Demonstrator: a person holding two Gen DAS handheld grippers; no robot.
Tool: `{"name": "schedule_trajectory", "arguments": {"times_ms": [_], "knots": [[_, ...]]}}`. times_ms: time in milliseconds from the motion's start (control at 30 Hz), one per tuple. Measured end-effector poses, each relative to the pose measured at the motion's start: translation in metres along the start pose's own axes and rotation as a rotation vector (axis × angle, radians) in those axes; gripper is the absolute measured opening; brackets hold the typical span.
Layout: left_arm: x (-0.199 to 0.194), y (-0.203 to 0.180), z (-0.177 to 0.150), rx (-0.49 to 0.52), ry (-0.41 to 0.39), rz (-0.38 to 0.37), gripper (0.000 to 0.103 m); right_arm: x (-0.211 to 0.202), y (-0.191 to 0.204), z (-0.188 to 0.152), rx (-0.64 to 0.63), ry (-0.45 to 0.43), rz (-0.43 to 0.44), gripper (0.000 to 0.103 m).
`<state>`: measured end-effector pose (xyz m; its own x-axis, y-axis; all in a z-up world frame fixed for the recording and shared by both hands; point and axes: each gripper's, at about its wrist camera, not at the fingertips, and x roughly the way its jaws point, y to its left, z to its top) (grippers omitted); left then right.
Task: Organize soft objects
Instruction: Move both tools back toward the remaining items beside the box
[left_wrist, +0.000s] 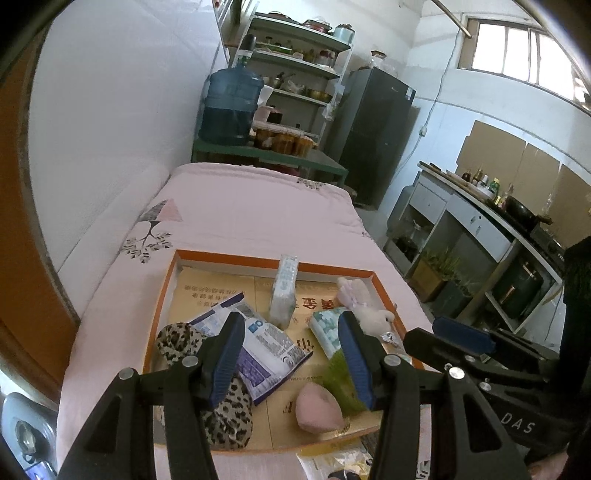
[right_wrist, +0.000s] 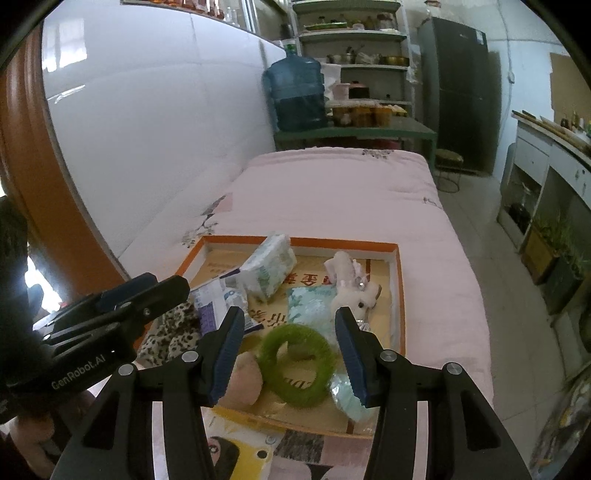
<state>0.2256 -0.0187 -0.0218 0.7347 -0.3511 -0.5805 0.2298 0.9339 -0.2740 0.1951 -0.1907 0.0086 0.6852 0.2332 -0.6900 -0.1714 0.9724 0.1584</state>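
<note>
Inside orange tray (right_wrist: 398, 295): green ring (right_wrist: 297, 363), plush rabbit (right_wrist: 354, 291).

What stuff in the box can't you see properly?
- Green ring: left view, the left gripper's finger covers most of it.
- Leopard cloth: right view, the left gripper's body hides part.
- Yellow packet: both views, cut off by the bottom edge.
- Box print: too small to read.

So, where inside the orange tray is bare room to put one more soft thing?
Free: the far-left corner of the orange tray, bordered by its rim and the tissue pack. Crowded: the near half, with leopard cloth, pink puff, green ring and white plush.
</note>
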Motion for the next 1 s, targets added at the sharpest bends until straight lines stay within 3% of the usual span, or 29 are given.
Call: {"name": "schedule_trajectory", "arguments": {"times_ms": [1000], "knots": [[-0.052,0.009,-0.032,-0.038,-0.032,0.008,0.052,-0.049,0.027,-0.034,-0.008,-0.025,0.032,0.053]]}}
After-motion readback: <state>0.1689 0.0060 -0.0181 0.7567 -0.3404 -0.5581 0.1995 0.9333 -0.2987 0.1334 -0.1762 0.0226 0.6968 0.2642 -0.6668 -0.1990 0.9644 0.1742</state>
